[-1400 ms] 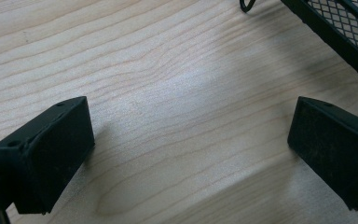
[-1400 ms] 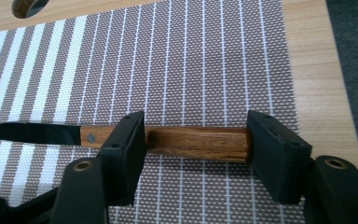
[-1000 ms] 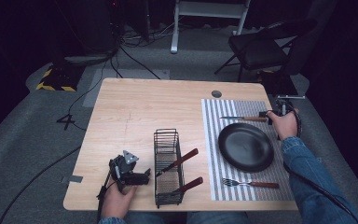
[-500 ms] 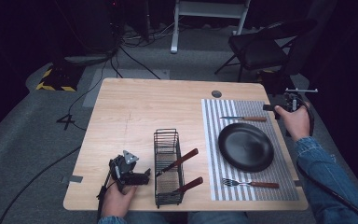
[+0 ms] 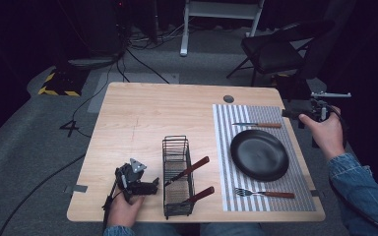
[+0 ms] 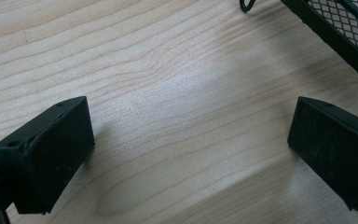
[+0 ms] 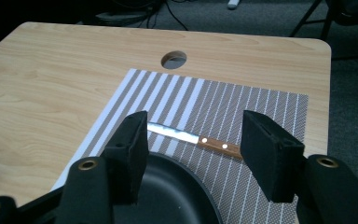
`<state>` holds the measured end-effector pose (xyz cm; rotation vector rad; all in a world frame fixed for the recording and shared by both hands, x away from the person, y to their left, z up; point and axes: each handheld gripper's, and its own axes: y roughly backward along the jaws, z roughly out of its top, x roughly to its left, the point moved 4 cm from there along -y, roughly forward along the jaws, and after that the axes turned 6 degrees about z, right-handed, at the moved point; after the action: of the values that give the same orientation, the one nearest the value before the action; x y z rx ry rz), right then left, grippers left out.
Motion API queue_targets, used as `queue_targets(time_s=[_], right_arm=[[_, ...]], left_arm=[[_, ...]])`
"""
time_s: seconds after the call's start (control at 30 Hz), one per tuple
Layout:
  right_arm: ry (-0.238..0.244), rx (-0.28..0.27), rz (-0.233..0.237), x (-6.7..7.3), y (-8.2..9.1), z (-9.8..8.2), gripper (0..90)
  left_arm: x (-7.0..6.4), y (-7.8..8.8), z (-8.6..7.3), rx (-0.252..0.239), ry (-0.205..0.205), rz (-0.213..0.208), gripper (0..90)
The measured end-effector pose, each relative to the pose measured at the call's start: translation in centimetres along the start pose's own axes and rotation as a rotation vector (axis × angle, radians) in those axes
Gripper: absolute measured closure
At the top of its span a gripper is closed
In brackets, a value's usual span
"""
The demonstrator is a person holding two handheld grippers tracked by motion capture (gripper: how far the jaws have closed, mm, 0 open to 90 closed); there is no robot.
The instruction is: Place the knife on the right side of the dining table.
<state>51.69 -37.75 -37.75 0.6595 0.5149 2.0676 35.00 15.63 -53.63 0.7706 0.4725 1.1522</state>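
Your right gripper [image 5: 288, 112] is lifting away from the knife toward the right edge of the light wooden table [image 5: 147, 113], jaws parted and carrying nothing. Swinging back low, you are risking a knock on the round black plate [image 5: 259, 154] or skewing the grey striped placemat [image 5: 223, 147]. Below the jaws, the wooden-handled knife [image 7: 193, 138] is lying across the mat's far end, untouched. Your left gripper [image 5: 152, 187] is resting released near the front-left corner, beside the black wire caddy [image 5: 177, 177].
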Motion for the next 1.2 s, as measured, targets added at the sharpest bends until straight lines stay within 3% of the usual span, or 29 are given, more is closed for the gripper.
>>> queue_targets(time_s=[0.2,0.5,0.83,0.97,1.2], right_arm=[[0.039,0.006,0.025,1.1,2.0,-0.9,42.0],[0.060,0.013,0.054,1.8,4.7,-3.3,41.5],[0.094,0.005,0.095,2.2,7.4,-6.3,40.4],[0.124,0.001,0.141,2.1,8.2,-8.6,40.0],[0.175,0.031,0.123,2.2,8.9,-10.7,38.4]], left_arm=[[0.0,-0.1,0.1,0.001,-0.009,-0.011,0.2],[0.1,-0.3,0.4,-0.001,-0.022,-0.017,0.1],[0.1,-0.3,0.4,-0.001,-0.023,-0.017,0.1],[0.1,-0.3,0.4,-0.001,-0.023,-0.016,0.1],[0.1,-0.3,0.4,-0.001,-0.022,-0.017,0.1]])
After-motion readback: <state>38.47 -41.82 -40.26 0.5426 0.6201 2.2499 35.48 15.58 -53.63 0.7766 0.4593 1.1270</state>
